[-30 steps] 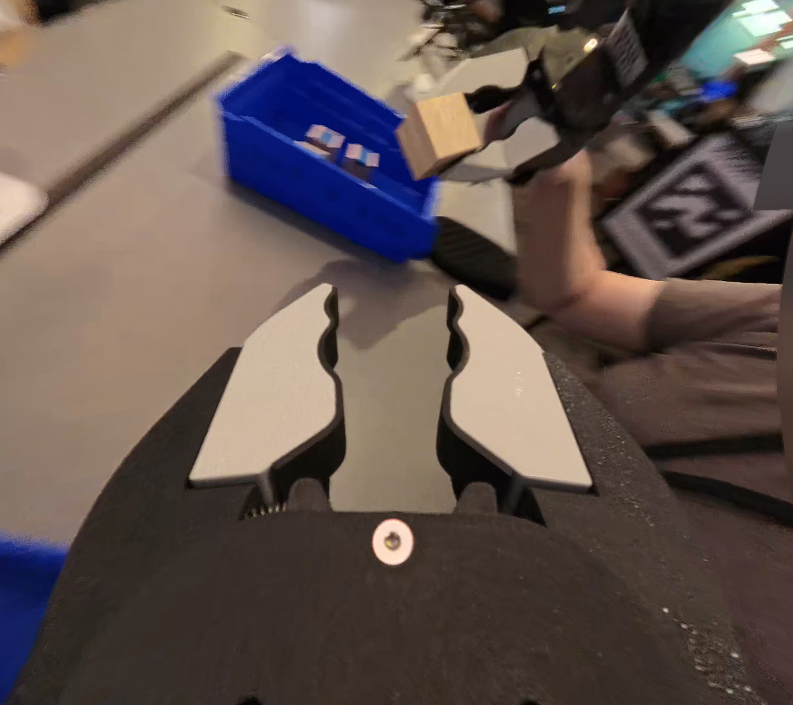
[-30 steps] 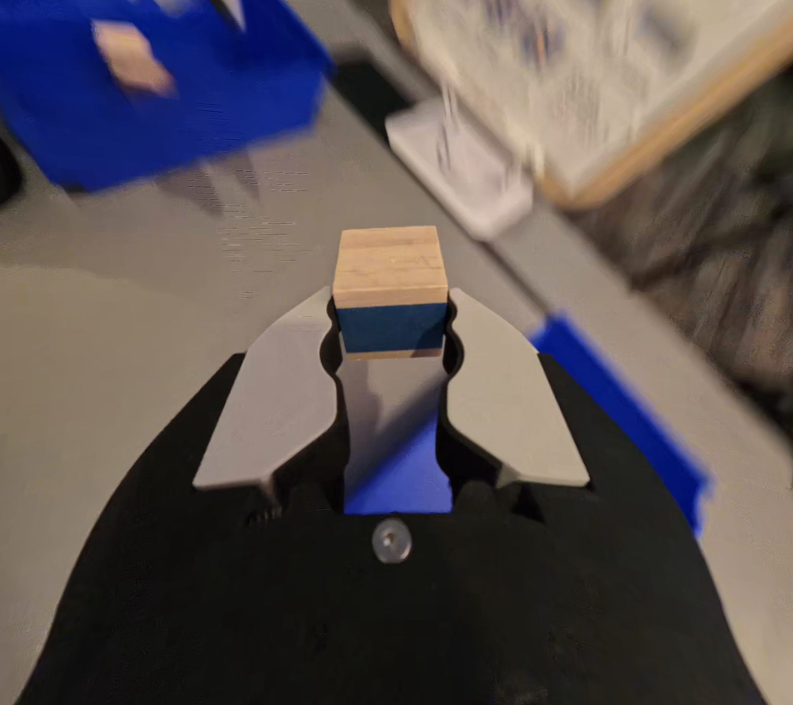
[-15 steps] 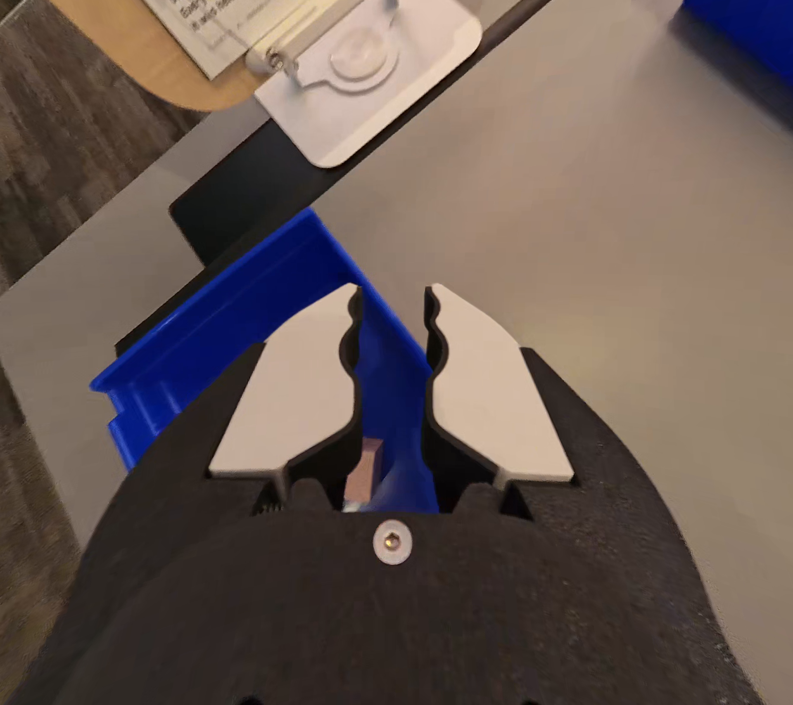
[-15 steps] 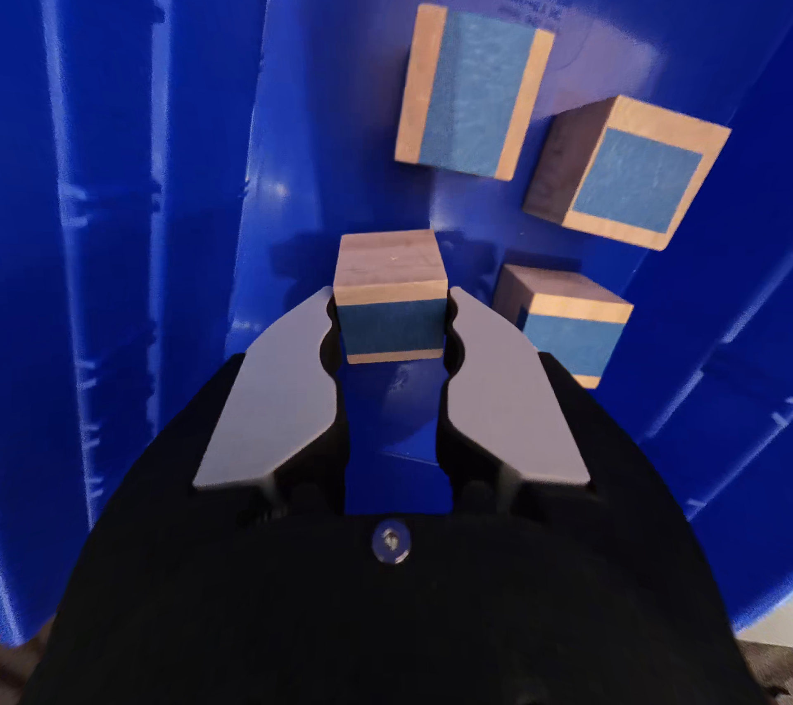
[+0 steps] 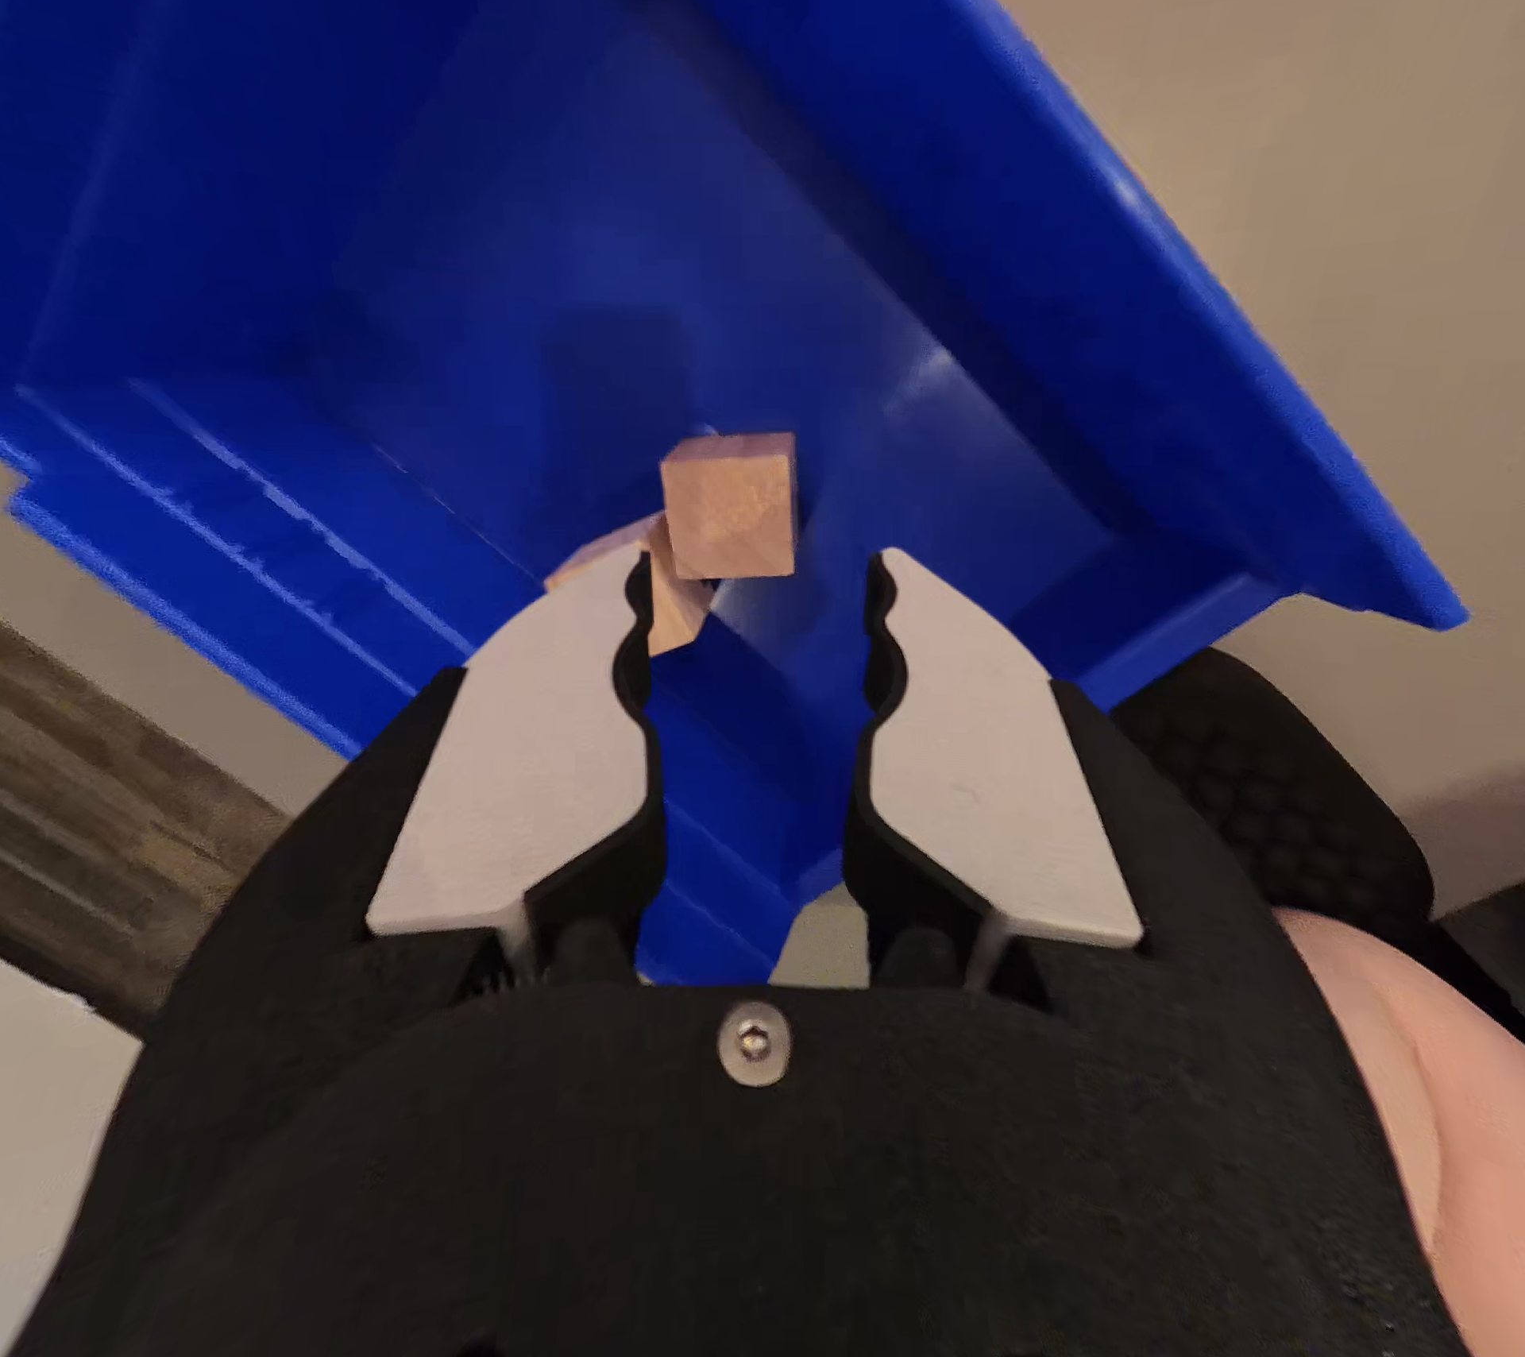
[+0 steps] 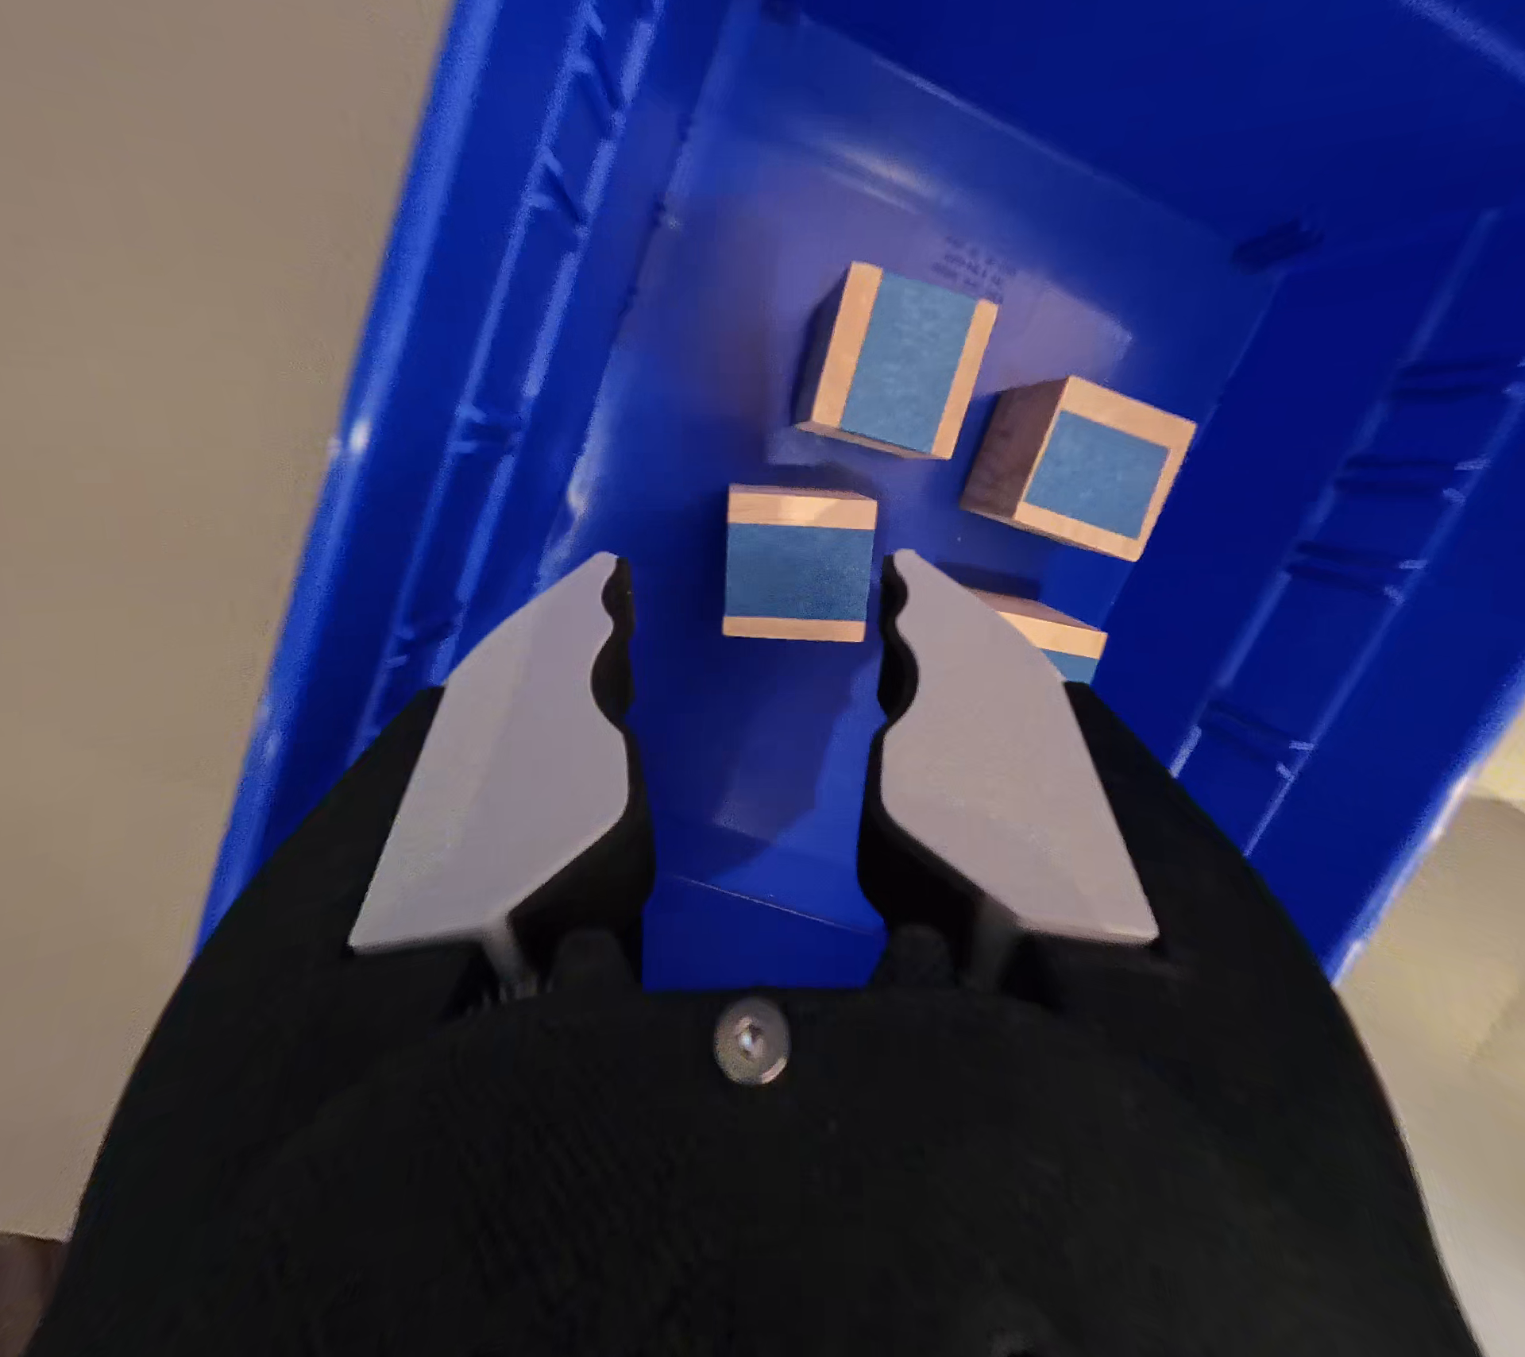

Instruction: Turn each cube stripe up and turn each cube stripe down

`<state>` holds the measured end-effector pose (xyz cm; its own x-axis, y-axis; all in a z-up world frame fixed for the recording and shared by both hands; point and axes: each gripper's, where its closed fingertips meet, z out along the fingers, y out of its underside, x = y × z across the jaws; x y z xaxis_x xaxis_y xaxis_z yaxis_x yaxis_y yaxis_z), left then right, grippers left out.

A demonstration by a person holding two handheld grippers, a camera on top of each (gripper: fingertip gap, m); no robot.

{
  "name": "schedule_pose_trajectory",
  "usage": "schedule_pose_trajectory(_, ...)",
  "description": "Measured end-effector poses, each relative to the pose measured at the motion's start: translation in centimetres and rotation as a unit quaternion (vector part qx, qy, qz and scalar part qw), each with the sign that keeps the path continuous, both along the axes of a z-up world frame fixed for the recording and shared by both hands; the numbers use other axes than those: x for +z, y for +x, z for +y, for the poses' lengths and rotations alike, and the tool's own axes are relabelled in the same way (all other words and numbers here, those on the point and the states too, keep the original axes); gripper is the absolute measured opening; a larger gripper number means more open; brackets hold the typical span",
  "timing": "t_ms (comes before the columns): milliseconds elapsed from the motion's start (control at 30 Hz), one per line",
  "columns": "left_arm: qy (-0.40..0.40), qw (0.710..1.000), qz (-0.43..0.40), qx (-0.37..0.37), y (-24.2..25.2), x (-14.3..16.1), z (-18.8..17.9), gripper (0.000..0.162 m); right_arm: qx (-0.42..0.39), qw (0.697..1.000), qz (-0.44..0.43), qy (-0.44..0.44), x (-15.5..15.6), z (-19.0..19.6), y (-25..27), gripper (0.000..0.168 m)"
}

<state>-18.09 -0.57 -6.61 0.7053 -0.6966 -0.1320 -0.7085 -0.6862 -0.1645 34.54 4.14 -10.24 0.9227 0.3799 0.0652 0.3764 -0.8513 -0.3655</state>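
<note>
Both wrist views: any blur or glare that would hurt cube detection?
Left wrist view: motion blur smears the blue bin and the plain wooden cube; no stripe is visible; the open left gripper stays sharper. Right wrist view: the four striped cubes are crisp, the nearest striped cube ahead of the open right gripper; soft glare on the bin floor, blurred bin walls, wide-angle bending.
</note>
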Motion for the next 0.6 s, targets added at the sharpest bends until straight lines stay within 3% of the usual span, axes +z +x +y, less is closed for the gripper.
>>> schedule_pose_trajectory(33,-0.018,1.000,-0.003,-0.001,-0.1,-0.6,-0.4,0.051,0.004,1.000,0.007,0.009,0.6,0.0,-0.3,0.060)
schedule_pose_trajectory(300,-0.064,0.998,0.006,0.004,-1.3,-4.1,0.4,0.065,0.036,0.998,0.018,0.046,3.6,0.0,-1.7,0.059)
schedule_pose_trajectory(600,-0.105,0.994,0.031,0.003,-2.2,-7.1,1.0,0.060,0.056,0.998,0.006,0.042,3.4,-0.6,-2.1,0.059)
